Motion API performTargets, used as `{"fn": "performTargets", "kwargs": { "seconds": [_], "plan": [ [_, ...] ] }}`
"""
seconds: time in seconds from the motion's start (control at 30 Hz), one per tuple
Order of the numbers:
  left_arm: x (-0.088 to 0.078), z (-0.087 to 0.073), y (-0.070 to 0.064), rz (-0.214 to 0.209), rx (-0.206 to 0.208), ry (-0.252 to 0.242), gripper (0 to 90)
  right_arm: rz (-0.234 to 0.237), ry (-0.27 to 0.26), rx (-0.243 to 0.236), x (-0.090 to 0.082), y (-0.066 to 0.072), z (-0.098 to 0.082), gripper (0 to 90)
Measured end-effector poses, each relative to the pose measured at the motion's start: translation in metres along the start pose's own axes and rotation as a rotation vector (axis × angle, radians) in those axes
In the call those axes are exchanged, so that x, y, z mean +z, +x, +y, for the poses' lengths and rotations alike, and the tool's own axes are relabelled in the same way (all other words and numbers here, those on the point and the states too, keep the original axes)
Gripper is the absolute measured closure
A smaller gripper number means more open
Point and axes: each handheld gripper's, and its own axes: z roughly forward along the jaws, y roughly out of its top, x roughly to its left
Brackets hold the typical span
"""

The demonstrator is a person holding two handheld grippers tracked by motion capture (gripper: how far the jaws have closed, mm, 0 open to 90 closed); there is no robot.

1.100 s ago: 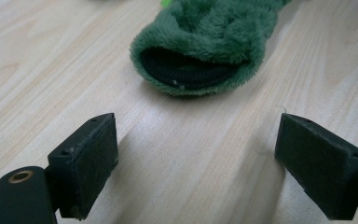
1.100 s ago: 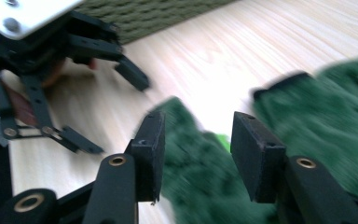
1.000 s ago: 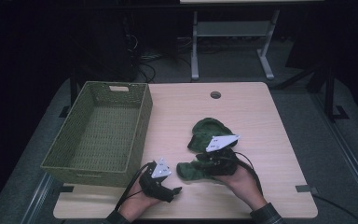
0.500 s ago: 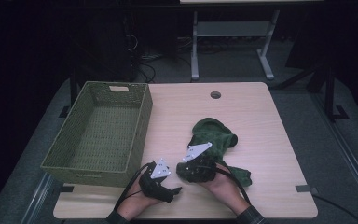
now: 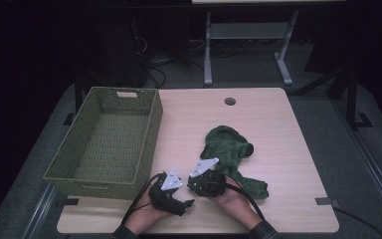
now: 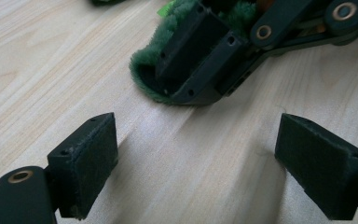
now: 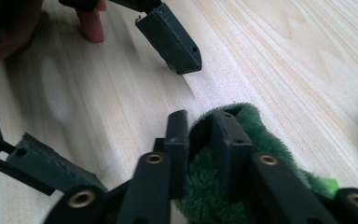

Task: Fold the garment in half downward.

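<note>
The cloth is deep green and fuzzy, plain all over, with a small patch of brighter green at one edge seen in the right gripper view. The table is pale wood with fine, darker grain lines running along it. The basket is an olive green weave with a regular woven texture and a lighter tan tag on its far wall. The left gripper and the right gripper are black, each topped by a light grey three-cornered plate; their jaws carry brass-coloured rivets. The floor around the table is dark grey.
</note>
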Motion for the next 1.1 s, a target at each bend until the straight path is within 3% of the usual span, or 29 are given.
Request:
{"fn": "performTargets", "kwargs": {
  "seconds": [0.03,0.13,0.27,0.3,0.5,0.67,0.87,1.1],
  "plan": [
    [0.0,0.0,0.0,0.0,0.001,-0.001,12.4,-0.007,0.006,-0.029,0.001,0.001,-0.001,83.9],
    [0.0,0.0,0.0,0.0,0.001,0.0,12.4,-0.012,0.001,-0.055,0.002,0.002,-0.001,86.1],
    [0.0,0.0,0.0,-0.002,-0.005,-0.001,12.4,0.053,0.012,-0.002,-0.003,0.0,-0.001,86.5],
    [0.0,0.0,0.0,-0.002,-0.007,-0.002,12.4,0.088,-0.007,0.016,-0.008,-0.001,-0.002,86.5],
    [0.0,0.0,0.0,-0.001,-0.003,-0.001,12.4,0.151,-0.071,0.034,-0.029,0.004,-0.006,86.1],
    [0.001,0.0,-0.001,-0.006,-0.016,-0.007,12.4,0.152,-0.121,0.044,-0.046,0.001,-0.009,86.1],
    [0.001,0.0,-0.001,-0.005,-0.017,-0.007,12.4,0.115,-0.177,0.098,-0.071,-0.018,-0.022,85.5],
    [0.001,0.0,-0.001,-0.004,-0.015,-0.006,12.4,0.056,-0.198,0.143,-0.091,-0.036,-0.036,85.2]
  ]
}}
